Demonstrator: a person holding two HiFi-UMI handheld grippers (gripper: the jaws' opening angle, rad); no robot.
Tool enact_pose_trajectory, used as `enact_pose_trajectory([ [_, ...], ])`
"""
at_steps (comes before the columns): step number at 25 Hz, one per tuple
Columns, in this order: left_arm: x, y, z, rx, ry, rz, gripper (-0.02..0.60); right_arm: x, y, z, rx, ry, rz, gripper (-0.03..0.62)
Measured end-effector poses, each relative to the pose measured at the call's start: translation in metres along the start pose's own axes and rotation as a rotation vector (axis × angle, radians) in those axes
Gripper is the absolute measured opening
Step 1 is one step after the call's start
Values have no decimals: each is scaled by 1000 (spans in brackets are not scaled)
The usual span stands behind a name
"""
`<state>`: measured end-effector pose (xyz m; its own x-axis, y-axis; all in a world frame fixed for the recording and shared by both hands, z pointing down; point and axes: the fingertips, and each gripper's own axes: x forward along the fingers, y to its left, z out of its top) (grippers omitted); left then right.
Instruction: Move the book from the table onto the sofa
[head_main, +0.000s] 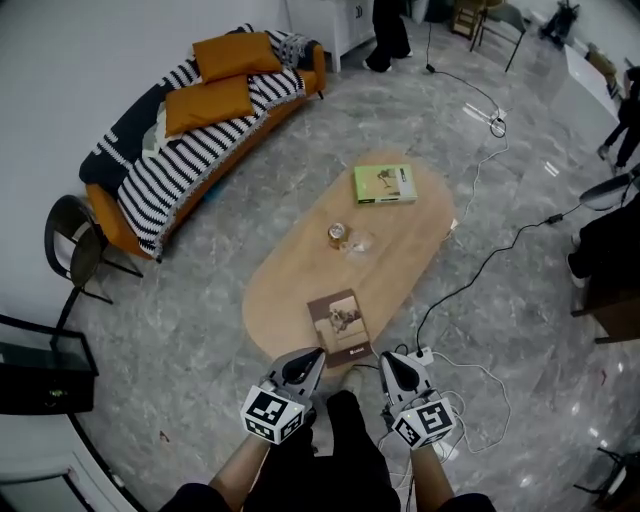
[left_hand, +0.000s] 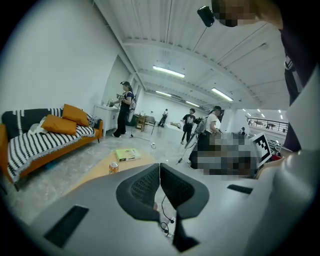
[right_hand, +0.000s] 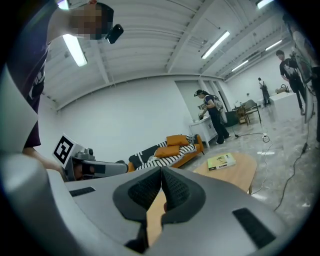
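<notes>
Two books lie on the oval wooden table (head_main: 300, 270): a brown one (head_main: 340, 325) at its near end and a green one (head_main: 385, 184) at the far end. The striped sofa (head_main: 200, 130) with orange cushions stands beyond the table to the left. My left gripper (head_main: 318, 352) and right gripper (head_main: 383, 358) hover side by side just short of the table's near edge, both shut with nothing between the jaws. The left gripper view shows its shut jaws, the green book (left_hand: 127, 154) and the sofa (left_hand: 45, 140). In the right gripper view the green book (right_hand: 221, 161) and the sofa (right_hand: 170, 150) appear.
A small can (head_main: 337, 233) and a clear wrapper sit mid-table. A dark chair (head_main: 75, 250) stands left of the sofa's end. Cables (head_main: 480, 270) and a power strip (head_main: 420, 355) run over the floor right of the table. People stand at the far back and right.
</notes>
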<state>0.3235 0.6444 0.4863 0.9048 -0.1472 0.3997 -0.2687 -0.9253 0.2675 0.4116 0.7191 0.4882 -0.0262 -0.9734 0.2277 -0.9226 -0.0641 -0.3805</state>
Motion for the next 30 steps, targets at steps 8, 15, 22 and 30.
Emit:
enact_pose_trajectory([
  [8, 17, 28, -25, -54, 34, 49, 17, 25, -19, -20, 29, 41, 2, 25],
  [15, 51, 61, -73, -104, 57, 77, 17, 61, -52, -71, 85, 116, -7, 26],
  [22, 87, 108, -151, -188, 80, 139, 17, 106, -82, -150, 138, 188, 6, 26],
  [30, 108, 144, -237, -263, 114, 172, 17, 136, -112, -226, 148, 266, -13, 28],
])
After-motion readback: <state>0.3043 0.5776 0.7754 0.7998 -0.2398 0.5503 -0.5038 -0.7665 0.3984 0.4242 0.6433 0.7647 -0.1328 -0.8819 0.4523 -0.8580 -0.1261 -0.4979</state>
